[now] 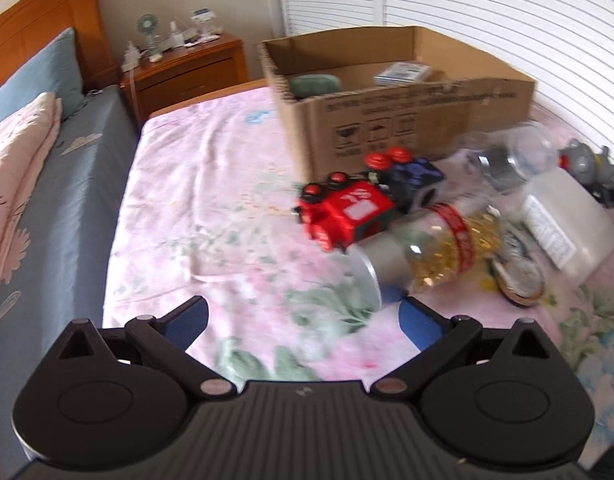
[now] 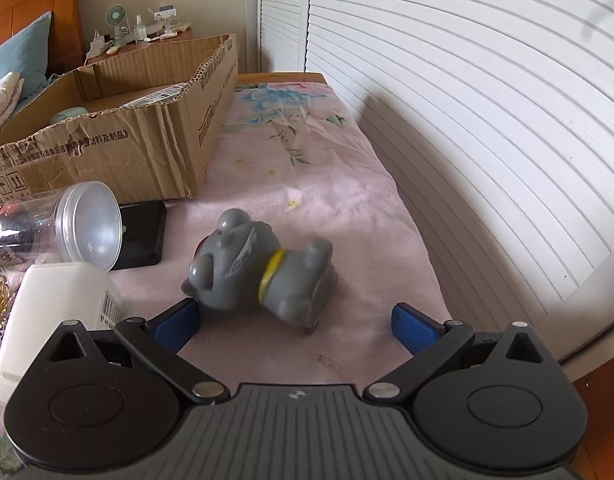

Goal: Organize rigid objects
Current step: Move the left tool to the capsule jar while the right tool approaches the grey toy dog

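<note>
A cardboard box [image 1: 407,120] stands on the pink flowered bedspread [image 1: 211,208]; inside lie a green object [image 1: 313,84] and a small packet [image 1: 403,73]. In front of it lie a red toy truck [image 1: 345,210], a dark blue toy [image 1: 413,176], a jar of yellow capsules [image 1: 431,248], a clear jar [image 1: 511,160] and a white container [image 1: 563,220]. My left gripper [image 1: 303,320] is open, short of the capsule jar. My right gripper [image 2: 293,322] is open around a grey toy animal [image 2: 263,272] with a yellow collar, lying on its side. The box [image 2: 119,148] is at its left.
A black device [image 2: 141,240], a clear jar with a silver lid [image 2: 67,228] and the white container [image 2: 55,312] lie left of the toy animal. White louvred doors [image 2: 467,120] run along the right. A wooden nightstand [image 1: 187,68] and pillows [image 1: 23,152] are at the left.
</note>
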`<state>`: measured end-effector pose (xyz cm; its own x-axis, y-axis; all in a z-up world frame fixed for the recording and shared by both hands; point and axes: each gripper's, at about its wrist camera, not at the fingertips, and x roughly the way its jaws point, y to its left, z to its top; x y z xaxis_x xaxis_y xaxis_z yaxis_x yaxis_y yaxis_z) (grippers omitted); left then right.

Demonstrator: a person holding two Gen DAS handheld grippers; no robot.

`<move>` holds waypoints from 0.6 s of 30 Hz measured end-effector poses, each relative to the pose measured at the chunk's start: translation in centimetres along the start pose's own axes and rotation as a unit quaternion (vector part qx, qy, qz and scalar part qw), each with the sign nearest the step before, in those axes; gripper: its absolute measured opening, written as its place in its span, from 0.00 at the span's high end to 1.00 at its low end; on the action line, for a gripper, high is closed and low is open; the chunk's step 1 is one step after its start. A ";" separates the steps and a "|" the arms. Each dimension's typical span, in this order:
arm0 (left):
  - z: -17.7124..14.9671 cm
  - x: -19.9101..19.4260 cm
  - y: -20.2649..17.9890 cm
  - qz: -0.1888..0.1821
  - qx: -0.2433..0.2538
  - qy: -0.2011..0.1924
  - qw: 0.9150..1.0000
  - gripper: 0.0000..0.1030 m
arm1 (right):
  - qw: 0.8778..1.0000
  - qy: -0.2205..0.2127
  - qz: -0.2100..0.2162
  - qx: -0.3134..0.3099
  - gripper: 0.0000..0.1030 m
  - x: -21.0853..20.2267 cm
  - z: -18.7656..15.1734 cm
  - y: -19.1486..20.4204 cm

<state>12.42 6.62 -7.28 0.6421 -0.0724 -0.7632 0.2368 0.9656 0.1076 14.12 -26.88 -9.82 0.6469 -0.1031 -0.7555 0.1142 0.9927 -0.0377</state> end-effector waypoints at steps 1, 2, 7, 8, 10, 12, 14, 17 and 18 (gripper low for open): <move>0.0 0.1 0.2 0.005 -0.003 0.000 1.000 0.02 | 1.000 0.000 0.001 -0.001 0.00 -0.1 -0.1 0.0; 0.1 0.2 0.4 0.008 -0.007 -0.001 1.000 0.02 | 1.000 -0.001 0.004 -0.004 0.00 -0.2 -0.3 0.0; -0.2 -0.5 0.2 -0.035 -0.008 0.003 0.999 0.02 | 1.000 -0.008 0.018 -0.017 0.00 -0.6 -0.9 0.0; -0.4 -0.7 0.0 -0.049 -0.006 0.004 0.999 0.02 | 1.000 -0.009 0.019 -0.018 0.00 -0.7 -0.9 0.0; -0.5 -1.2 -0.8 -0.083 -0.006 0.003 0.997 0.02 | 1.000 -0.010 0.022 -0.018 0.00 -0.6 -0.9 0.0; -0.5 -1.5 -1.6 -0.112 -0.006 0.003 0.994 0.02 | 0.999 -0.012 0.024 -0.019 0.00 -0.5 -0.8 -0.1; -0.2 -1.5 -2.7 -0.128 -0.001 -0.002 0.992 0.02 | 0.999 -0.014 0.026 -0.020 0.00 -0.5 -0.9 -0.1; 0.5 -1.2 -3.9 -0.132 0.005 -0.006 0.991 0.02 | 0.999 -0.017 0.027 -0.021 0.00 -0.6 -1.0 -0.1; 0.7 -1.0 -4.1 -0.132 0.004 -0.006 0.991 0.02 | 0.999 -0.018 0.028 -0.022 0.00 -0.5 -1.0 -0.1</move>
<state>11.31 2.54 -6.54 0.5652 -0.3256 -0.7580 0.4039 0.9104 -0.0899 13.01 -26.87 -10.05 0.6781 -0.0494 -0.7333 0.0449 0.9987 -0.0258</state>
